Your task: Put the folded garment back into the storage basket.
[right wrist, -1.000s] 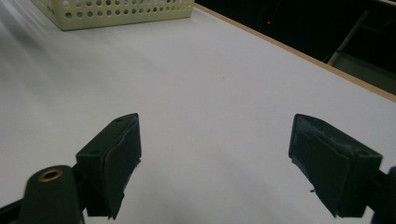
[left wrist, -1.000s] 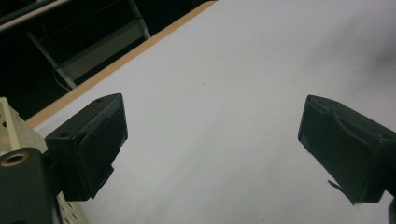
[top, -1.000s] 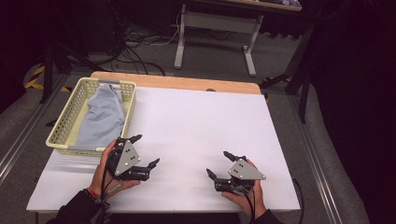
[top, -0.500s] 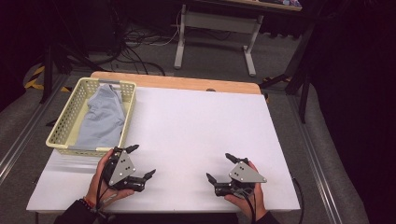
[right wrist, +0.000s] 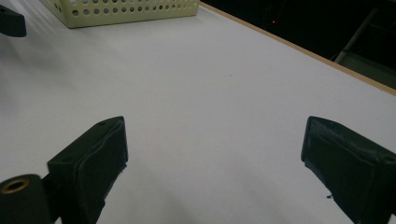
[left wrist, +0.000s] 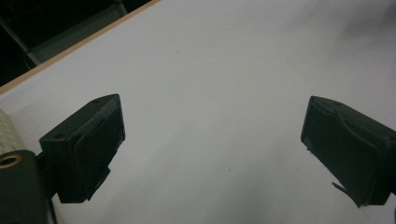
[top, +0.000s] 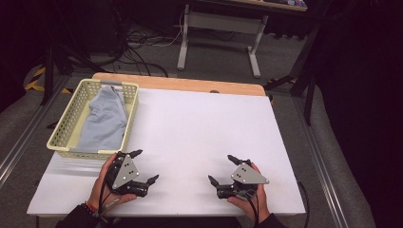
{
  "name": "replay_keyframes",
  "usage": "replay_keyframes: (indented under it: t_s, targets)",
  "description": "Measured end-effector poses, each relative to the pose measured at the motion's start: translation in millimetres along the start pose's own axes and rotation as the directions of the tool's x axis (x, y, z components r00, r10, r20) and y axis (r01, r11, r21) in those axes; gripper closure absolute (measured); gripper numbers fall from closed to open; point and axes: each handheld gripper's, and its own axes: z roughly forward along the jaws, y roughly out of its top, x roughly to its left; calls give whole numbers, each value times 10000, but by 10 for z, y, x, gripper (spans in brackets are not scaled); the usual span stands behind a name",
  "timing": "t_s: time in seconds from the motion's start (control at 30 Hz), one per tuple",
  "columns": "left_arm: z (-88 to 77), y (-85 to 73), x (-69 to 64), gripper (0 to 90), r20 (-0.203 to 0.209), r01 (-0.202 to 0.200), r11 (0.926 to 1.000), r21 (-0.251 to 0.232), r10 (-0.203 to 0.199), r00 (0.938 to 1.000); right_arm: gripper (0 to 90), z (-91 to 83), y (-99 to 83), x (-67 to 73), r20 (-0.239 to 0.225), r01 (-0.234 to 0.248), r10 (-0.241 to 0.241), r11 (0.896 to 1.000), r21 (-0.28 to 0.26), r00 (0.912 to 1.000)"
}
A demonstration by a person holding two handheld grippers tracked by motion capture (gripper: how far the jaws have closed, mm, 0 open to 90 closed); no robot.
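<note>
Both grippers spread wide, empty: left gripper (top: 146, 166) lower left beside basket (top: 66, 124), right gripper (top: 222, 168) lower right; its jaws just finished opening.

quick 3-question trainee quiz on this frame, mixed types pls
1. True or false: the grey-blue garment lies inside the yellow basket.
2. Which tongs are nearer the basket: A) the left tongs B) the right tongs C) both equally?
3. Fill in: both tongs stand ____ with nothing between their jaws, over the white table top.

Key
1. True. It fills most of the basket, which sits at the table's left far side.
2. A. The left tongs are just in front of the basket's near rim.
3. Open. Both gripper views show bare table between wide jaws.
</note>
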Motion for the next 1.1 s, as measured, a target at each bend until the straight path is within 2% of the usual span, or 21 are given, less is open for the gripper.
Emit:
replay_keyframes:
  t_s: [0.43,0.57,0.9,1.1]
  targets:
    - [-1,-7,19,69,59,50,10000,8,-50,10000,67,50,-7,-42,96,-11,9,9998,222,10000]
    - [21,-12,3,69,107,-165,9998,106,164,9998,63,35,0,-41,-11,75,-75,9999,77,10000]
    - [66,5,0,69,210,-171,9998,117,168,9996,63,47,-18,-52,-27,70,-69,9997,228,10000]
    - [69,18,-44,68,243,-377,9991,189,373,9990,63,14,-27,-32,-24,80,-79,9997,233,10000]
